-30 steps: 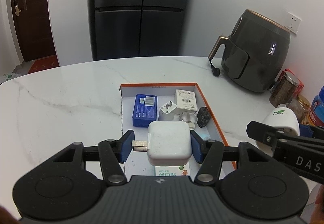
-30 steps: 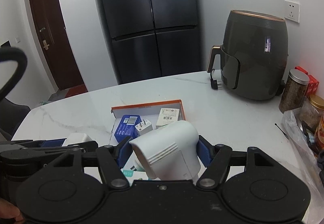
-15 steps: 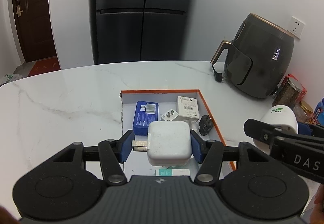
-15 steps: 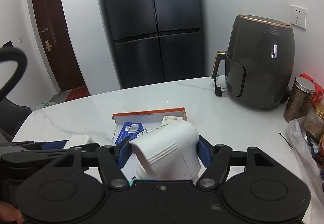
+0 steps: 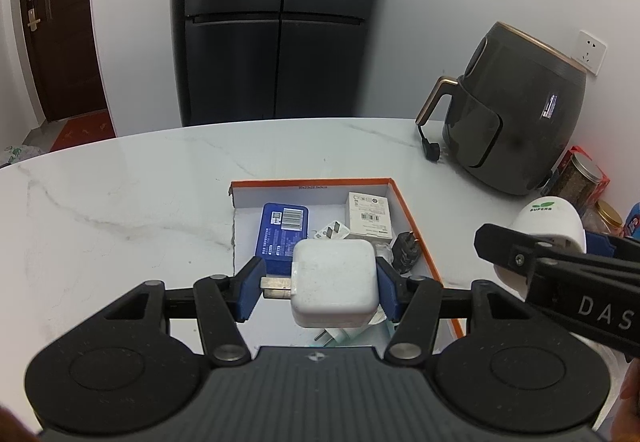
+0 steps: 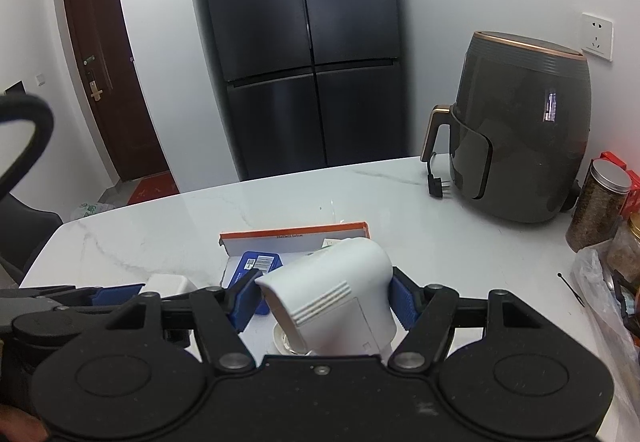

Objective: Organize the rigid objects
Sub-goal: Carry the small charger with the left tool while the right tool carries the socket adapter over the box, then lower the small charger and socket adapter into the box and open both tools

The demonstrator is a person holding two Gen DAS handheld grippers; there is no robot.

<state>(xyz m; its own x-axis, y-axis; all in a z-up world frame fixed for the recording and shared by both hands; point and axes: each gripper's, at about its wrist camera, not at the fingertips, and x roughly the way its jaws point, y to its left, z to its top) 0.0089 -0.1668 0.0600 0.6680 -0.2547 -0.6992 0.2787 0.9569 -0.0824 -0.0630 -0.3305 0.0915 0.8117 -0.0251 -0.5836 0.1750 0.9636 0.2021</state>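
Only from left wrist: black plug (image 5: 406, 248) inside orange-rimmed box (image 5: 416, 218).

The white charger (image 5: 334, 284) hides part of the orange-rimmed box (image 5: 416, 218) floor beneath it. Beside that box, labels on the blue case (image 5: 282, 230) stay too small to read.

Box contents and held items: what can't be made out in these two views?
- Left wrist view: near end of the box hidden behind the white charger and left gripper; labels on the blue case too small to read.
- Right wrist view: most of the box interior hidden by the white device in the right gripper.
- Right wrist view: white device's underside hidden by the gripper body.
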